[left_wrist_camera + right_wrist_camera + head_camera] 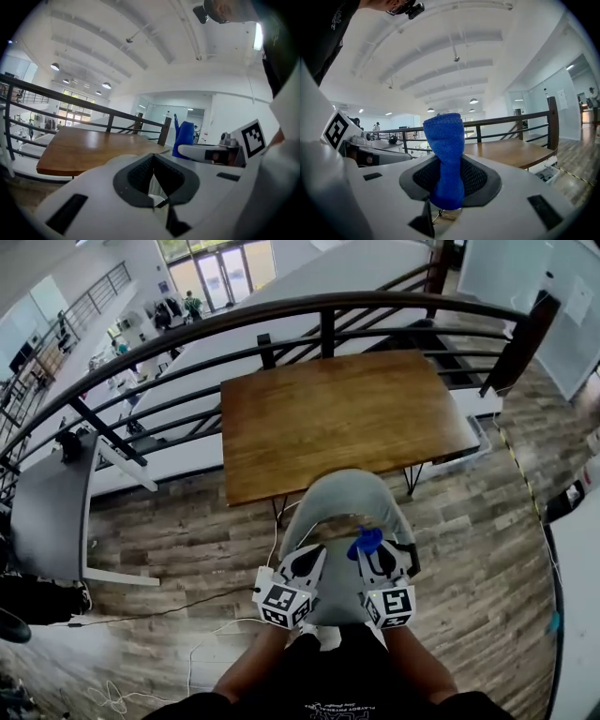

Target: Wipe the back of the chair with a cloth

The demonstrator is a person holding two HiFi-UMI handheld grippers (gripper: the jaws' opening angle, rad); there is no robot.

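Observation:
In the head view a grey chair (343,500) stands against the near edge of a wooden table (347,413), its rounded back towards me. Both grippers hover side by side just above the chair's near part. My right gripper (373,557) is shut on a blue cloth (366,542), which sticks up as a twisted roll between the pads in the right gripper view (446,157). My left gripper (307,563) is shut with nothing in it, and in its own view the pads (140,174) meet in a narrow V. From there the cloth (183,136) shows to the right.
A dark metal railing (281,310) curves behind the table, with an open drop to a lower floor beyond it. A grey desk (52,512) stands at the left. Cables (187,607) lie on the wooden floor near the chair. A white counter edge (577,615) runs along the right.

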